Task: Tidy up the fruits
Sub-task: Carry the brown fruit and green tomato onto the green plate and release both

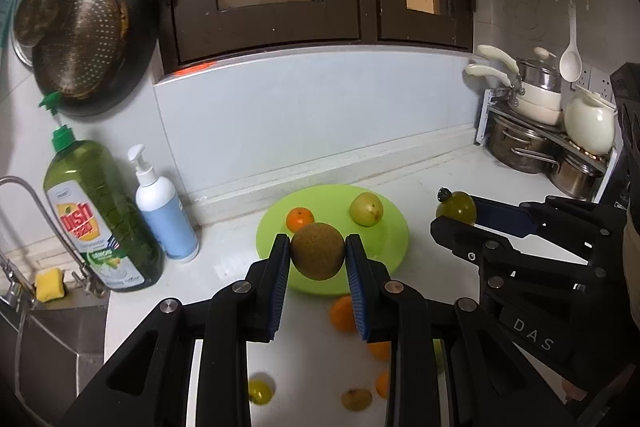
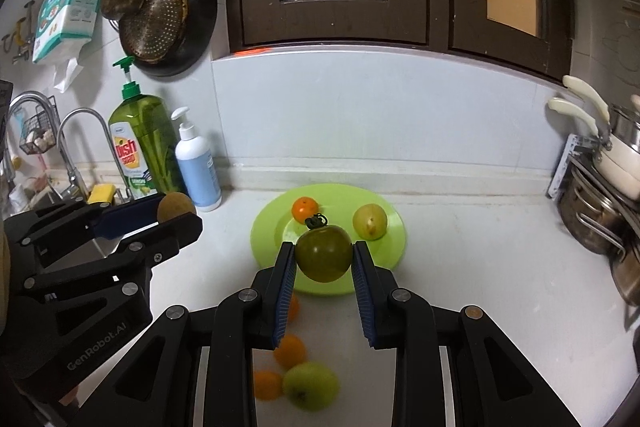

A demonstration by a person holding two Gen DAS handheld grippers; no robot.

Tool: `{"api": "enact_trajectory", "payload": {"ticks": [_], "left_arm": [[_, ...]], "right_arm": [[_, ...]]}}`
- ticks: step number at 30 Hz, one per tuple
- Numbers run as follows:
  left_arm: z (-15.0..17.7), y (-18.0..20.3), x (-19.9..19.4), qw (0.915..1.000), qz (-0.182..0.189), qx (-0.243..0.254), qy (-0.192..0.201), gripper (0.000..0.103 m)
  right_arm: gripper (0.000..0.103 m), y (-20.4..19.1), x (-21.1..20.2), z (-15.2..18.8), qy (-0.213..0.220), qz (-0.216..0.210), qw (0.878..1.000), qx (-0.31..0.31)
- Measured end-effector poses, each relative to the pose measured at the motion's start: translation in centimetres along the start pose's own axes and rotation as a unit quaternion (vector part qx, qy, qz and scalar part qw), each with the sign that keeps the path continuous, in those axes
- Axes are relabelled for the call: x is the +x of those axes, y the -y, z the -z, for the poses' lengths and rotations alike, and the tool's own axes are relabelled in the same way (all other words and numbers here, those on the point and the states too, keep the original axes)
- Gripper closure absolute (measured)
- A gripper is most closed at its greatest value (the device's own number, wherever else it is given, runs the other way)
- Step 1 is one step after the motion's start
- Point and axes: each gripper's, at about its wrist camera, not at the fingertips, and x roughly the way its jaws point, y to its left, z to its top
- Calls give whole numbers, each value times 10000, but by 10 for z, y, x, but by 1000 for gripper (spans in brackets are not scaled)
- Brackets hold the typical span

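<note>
My left gripper (image 1: 318, 243) is shut on a brown kiwi (image 1: 317, 255), held just above the near edge of a lime-green plate (image 1: 388, 239). On the plate lie a small tangerine (image 1: 300, 219) and a yellow-green fruit (image 1: 366, 209). My right gripper (image 2: 324, 249) is shut on a dark green tomato (image 2: 324, 259) with its stalk up, also over the plate's (image 2: 264, 235) near rim. Each gripper appears in the other's view: the right gripper (image 1: 456, 214) to the right of the plate, the left gripper (image 2: 178, 211) to the left of it.
Loose oranges (image 2: 290, 351), a green apple (image 2: 310, 385) and other small fruits (image 1: 356, 399) lie on the white counter under the grippers. A dish soap bottle (image 1: 100, 215) and a pump bottle (image 1: 162, 211) stand left by the sink (image 1: 40, 339). Stacked pots (image 1: 532, 143) fill the right corner.
</note>
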Motion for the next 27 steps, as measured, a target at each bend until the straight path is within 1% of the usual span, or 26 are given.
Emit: {"api": "enact_trajectory", "payload": {"ticks": [8, 15, 21, 27], "left_arm": [[-18, -7, 43, 9997, 92, -15, -216, 74], [-25, -12, 88, 9984, 172, -51, -528, 74], [-24, -17, 124, 9964, 185, -77, -824, 74], [-17, -19, 159, 9929, 219, -166, -1159, 74]], "right_arm": [[73, 14, 41, -19, -284, -156, 9994, 105], [73, 29, 81, -30, -555, -193, 9981, 166], [73, 42, 120, -27, -935, -244, 9949, 276], [73, 46, 151, -18, -1252, -313, 9911, 336]]}}
